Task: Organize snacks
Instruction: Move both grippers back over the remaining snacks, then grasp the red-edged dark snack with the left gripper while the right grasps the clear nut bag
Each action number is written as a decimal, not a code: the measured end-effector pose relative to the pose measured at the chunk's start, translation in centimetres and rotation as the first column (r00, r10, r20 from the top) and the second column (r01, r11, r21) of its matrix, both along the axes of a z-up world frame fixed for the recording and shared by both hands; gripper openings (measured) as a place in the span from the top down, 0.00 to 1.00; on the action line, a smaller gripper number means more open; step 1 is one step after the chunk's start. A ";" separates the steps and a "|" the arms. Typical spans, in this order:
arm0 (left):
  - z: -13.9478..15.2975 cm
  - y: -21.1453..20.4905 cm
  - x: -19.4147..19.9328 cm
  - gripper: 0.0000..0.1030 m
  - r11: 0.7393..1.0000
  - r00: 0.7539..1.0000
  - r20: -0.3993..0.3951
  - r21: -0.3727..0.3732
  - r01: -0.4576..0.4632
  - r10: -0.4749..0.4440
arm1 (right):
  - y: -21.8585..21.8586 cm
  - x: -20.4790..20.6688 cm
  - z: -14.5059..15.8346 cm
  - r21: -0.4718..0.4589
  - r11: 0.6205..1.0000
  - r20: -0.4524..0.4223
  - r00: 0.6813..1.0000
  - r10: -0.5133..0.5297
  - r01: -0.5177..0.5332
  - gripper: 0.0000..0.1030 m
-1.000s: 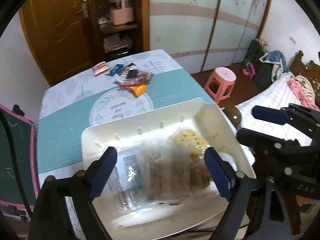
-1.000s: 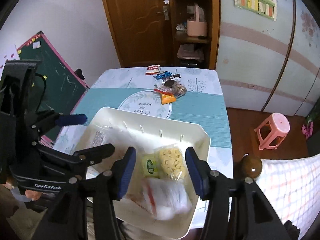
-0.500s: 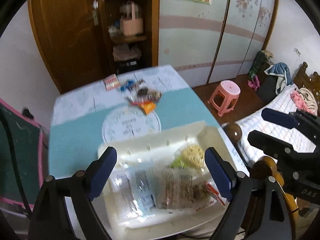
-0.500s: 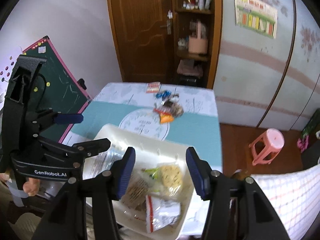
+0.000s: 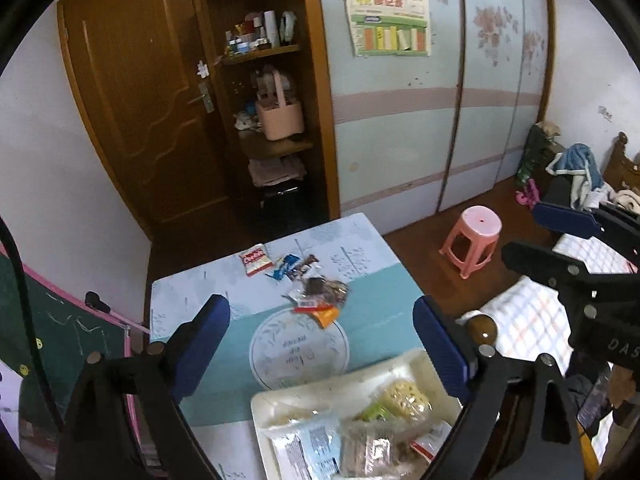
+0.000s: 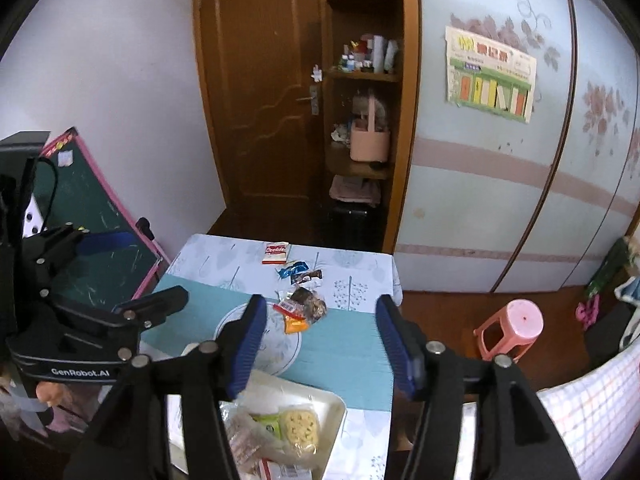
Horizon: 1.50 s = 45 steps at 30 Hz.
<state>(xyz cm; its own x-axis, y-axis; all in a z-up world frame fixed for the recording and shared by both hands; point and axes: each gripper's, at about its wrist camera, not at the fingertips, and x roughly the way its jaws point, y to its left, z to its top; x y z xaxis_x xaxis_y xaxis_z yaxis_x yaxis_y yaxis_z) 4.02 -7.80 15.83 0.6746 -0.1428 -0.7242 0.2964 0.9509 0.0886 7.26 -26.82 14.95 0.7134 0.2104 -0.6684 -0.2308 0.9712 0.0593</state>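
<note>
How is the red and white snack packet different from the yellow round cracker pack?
The red and white snack packet lies alone on the far end of the table; the yellow round cracker pack sits in the white tray among other snacks. One is opaque, one see-through. Both are untouched.

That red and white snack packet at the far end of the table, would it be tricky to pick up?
Probably a little. The red and white packet lies flat on the tablecloth, so fingers would have little edge to catch. It looks small and thin, so likely light. Its wrapper seems glossy, so it may slide or crumple rather than stay stiff.
</note>
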 end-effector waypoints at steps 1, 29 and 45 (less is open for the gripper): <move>-0.1 -0.1 0.9 0.10 1.000 1.000 -0.011 0.008 -0.009 0.009 | -0.2 1.0 -0.3 0.007 1.000 -0.013 1.000 -0.004 0.004 0.41; -26.3 0.0 25.8 0.10 0.995 0.887 -0.450 0.061 -0.082 0.101 | 3.5 21.7 -24.5 0.038 0.996 -0.490 0.871 -0.048 0.076 0.41; -33.6 0.6 28.9 0.14 0.988 0.842 -0.531 -0.053 -0.146 0.096 | 5.3 26.8 -35.1 0.173 0.973 -0.609 0.793 -0.018 0.154 0.52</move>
